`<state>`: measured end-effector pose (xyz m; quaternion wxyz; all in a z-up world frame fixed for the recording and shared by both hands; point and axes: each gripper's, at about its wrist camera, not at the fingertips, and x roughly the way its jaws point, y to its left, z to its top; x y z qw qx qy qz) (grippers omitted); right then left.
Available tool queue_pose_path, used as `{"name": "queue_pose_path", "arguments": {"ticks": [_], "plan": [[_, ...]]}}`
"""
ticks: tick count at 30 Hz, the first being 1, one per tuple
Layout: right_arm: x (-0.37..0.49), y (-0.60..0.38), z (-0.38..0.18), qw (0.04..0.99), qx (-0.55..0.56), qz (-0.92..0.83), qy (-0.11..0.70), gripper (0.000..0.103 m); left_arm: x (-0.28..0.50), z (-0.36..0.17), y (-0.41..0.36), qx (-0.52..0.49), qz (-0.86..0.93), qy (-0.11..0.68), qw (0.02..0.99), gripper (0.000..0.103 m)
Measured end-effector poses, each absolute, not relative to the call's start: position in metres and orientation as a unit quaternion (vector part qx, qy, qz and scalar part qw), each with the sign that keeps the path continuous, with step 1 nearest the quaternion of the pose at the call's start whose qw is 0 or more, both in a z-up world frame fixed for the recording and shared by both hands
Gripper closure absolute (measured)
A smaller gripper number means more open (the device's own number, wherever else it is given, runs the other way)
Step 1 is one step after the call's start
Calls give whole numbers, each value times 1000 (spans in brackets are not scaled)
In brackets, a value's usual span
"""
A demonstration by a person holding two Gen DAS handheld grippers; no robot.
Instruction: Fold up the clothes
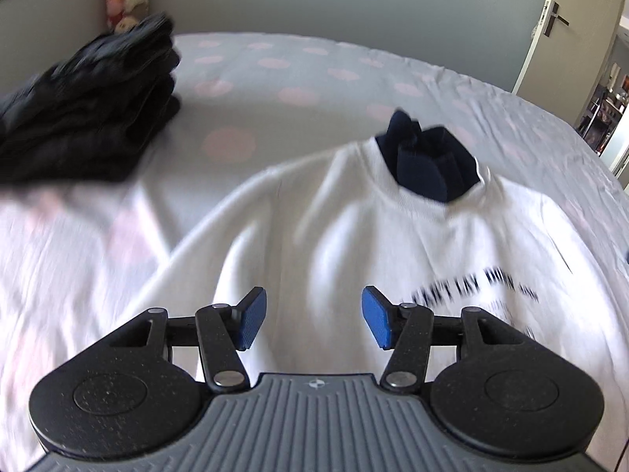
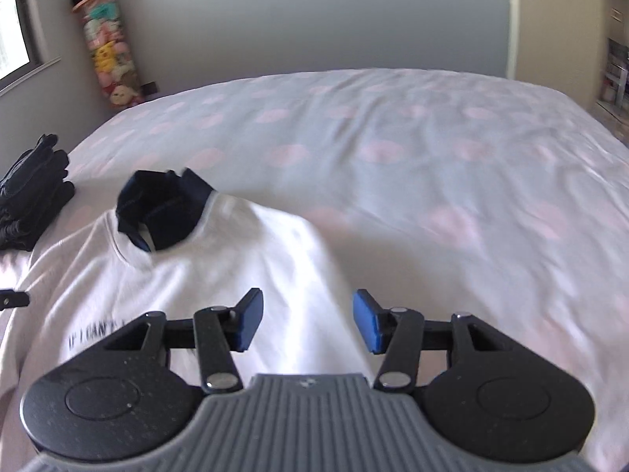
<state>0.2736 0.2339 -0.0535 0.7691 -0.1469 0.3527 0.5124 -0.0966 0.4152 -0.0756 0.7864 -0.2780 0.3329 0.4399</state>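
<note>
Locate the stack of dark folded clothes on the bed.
The stack of dark folded clothes sits on the pink-spotted bedsheet, far left in both wrist views, left of the white printed sweatshirt, near the window-side corner.

The bed (image 2: 432,149) lies bare toward its far and right edges; dark clothes (image 1: 86,118) block its left edge, a sweatshirt (image 1: 334,236) its near edge.

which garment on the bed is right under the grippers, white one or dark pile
The white sweatshirt, with its navy collar; the dark pile sits off to the side.

Sweatshirt print (image 1: 471,291) blurred, cut off by frame.
</note>
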Motion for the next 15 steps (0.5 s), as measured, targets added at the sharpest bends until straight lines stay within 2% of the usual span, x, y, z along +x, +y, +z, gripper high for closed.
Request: {"name": "queue_pose_path", "arguments": {"ticks": [6,15], "plan": [[277,96,-53,777,-153,448,415,49,-123,-81,350,-309,420,339,783,40],[280,-1,-82,762,-214,373,485,48,-141,-81,307,-289,421,336,791,39]]}}
